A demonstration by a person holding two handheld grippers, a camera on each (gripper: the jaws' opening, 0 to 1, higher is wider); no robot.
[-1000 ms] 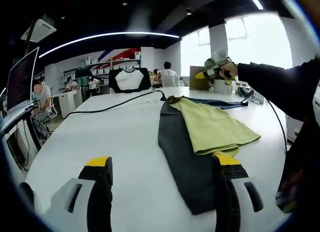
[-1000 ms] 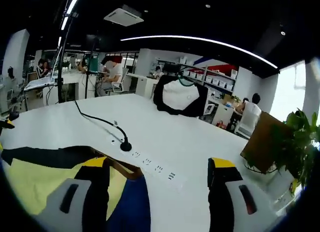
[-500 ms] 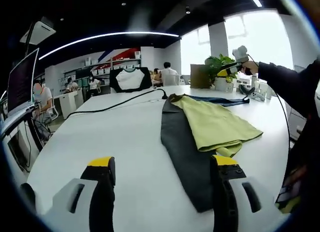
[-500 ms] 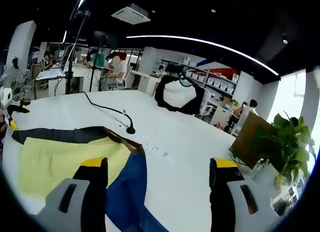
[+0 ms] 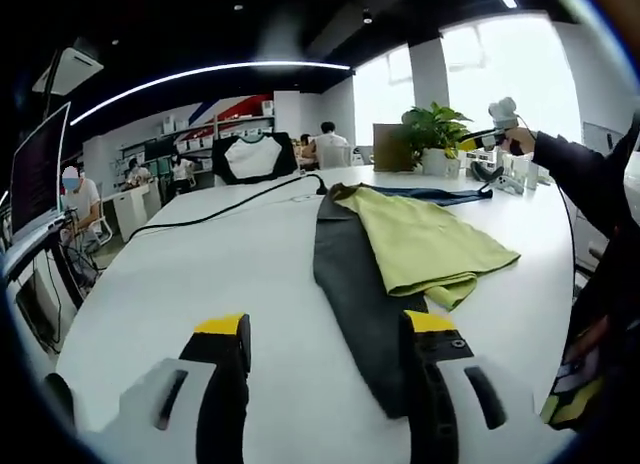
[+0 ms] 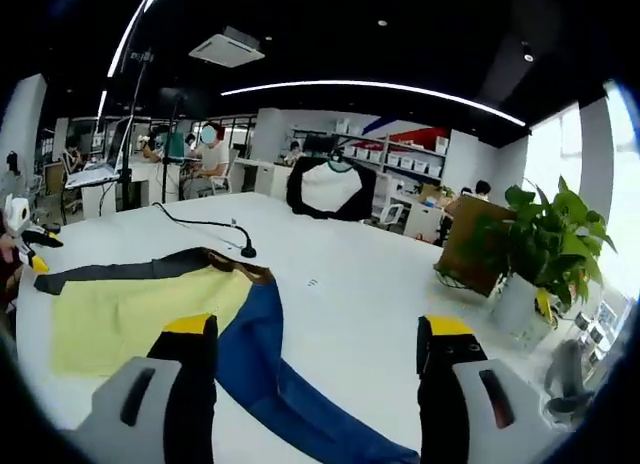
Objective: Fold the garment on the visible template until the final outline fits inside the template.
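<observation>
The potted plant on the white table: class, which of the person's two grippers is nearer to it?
Right. The right gripper is held up beside the potted plant at the far table edge; the left gripper is at the near edge, across the garment.

Legible text check, both gripper views: nothing is reading out.
No words, numbers, brand marks or signs are resolving anywhere; the far wall panels in the left gripper view are showing only red and blue stripes, the shelf boxes in the right gripper view are appearing too small to read, and the monitor at the left edge is showing a blurred screen with no letters that can be made out.
</observation>
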